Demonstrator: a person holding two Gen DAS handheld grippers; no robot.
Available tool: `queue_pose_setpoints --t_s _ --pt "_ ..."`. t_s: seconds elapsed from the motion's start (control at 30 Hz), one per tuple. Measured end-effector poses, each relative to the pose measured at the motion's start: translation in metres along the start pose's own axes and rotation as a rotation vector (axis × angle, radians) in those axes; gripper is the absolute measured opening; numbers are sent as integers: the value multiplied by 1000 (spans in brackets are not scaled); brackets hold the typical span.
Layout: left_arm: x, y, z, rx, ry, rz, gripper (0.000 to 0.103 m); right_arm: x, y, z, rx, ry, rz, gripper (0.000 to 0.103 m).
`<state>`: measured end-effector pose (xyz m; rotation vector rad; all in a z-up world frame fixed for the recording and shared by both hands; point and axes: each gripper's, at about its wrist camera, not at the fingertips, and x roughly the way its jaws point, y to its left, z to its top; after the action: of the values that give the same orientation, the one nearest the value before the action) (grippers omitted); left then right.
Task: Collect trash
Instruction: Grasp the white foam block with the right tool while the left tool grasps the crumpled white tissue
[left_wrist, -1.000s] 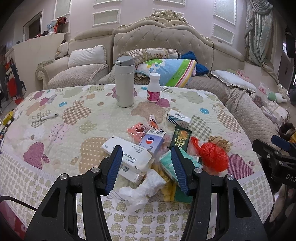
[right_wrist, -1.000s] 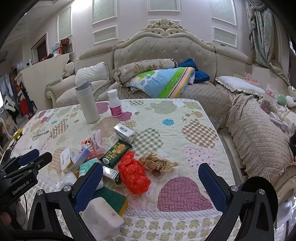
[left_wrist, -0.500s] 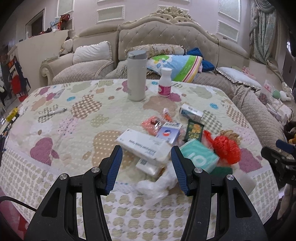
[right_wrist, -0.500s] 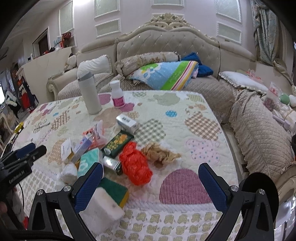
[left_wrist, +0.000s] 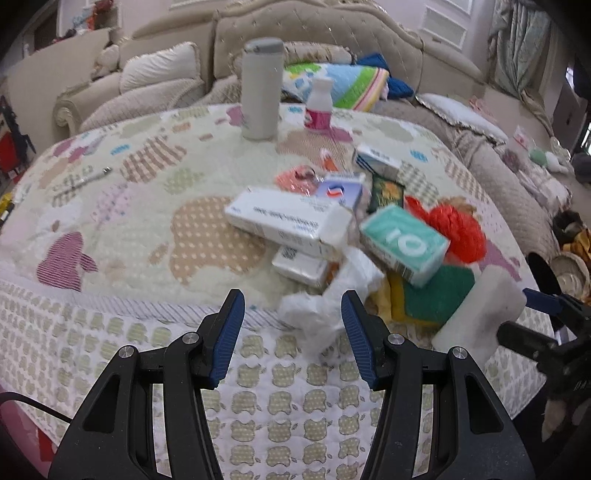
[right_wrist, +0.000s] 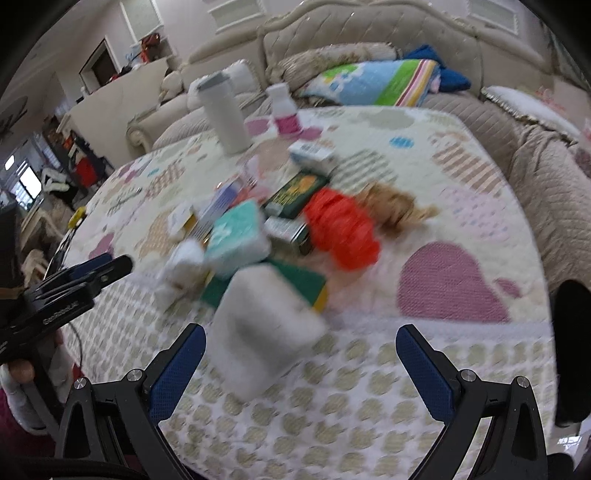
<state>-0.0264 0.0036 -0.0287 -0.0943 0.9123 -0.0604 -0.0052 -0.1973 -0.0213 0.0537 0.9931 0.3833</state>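
A heap of trash lies near the table's front edge: a crumpled white tissue (left_wrist: 325, 310), long white cartons (left_wrist: 280, 218), a teal box (left_wrist: 404, 243), a red plastic bag (left_wrist: 458, 229), a green-and-yellow sponge (left_wrist: 436, 295) and a white foam block (left_wrist: 480, 314). My left gripper (left_wrist: 291, 325) is open, low over the table edge, with the tissue just ahead between its fingers and untouched. My right gripper (right_wrist: 301, 363) is open wide; the white foam block (right_wrist: 266, 325) sits between its fingers, nearer the left one, clear of both pads. Beyond it lie the red bag (right_wrist: 343, 229) and a brown paper wad (right_wrist: 395, 206).
A grey flask (left_wrist: 260, 88) and a small white bottle with a pink label (left_wrist: 317, 105) stand at the back of the quilted table cover (left_wrist: 122, 229). A pen (left_wrist: 88, 179) lies at the left. A tufted sofa with pillows (right_wrist: 369, 81) runs behind and to the right.
Both grippers have dropped and tilted down toward the table's front edge. The trash heap now sits higher in the views, with the tissue and the foam block between the open fingers.
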Motion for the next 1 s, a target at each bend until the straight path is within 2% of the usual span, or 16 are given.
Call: queue_pose_setpoints --t_s 0.27,0.3,0.33,0.4,0.47,0.53,0.63,0.77,1.0 --pt "16 -12 3 39 22 -43 53 18 2 7 56 12 34 102" --pt "20 -13 4 44 30 -54 53 19 1 8 61 15 43 93" --pt "25 -15 4 48 38 -54 53 22 0 8 69 23 65 76" --pt "34 -18 4 57 63 -58 52 27 -6 7 99 51 135 64" --pt "39 -22 3 71 73 -90 35 23 -11 6 107 38 155 62" --pt "40 -27 1 86 82 -94 26 17 -13 5 89 31 164 60" --pt "30 -30 3 71 74 -144 23 2 -19 4 76 2 180 58" --pt "9 -39 13 77 53 -188 23 -18 -37 9 84 -39 162 58" --pt "-17 -89 36 130 16 -263 23 -47 -85 14 147 -112 80 58"
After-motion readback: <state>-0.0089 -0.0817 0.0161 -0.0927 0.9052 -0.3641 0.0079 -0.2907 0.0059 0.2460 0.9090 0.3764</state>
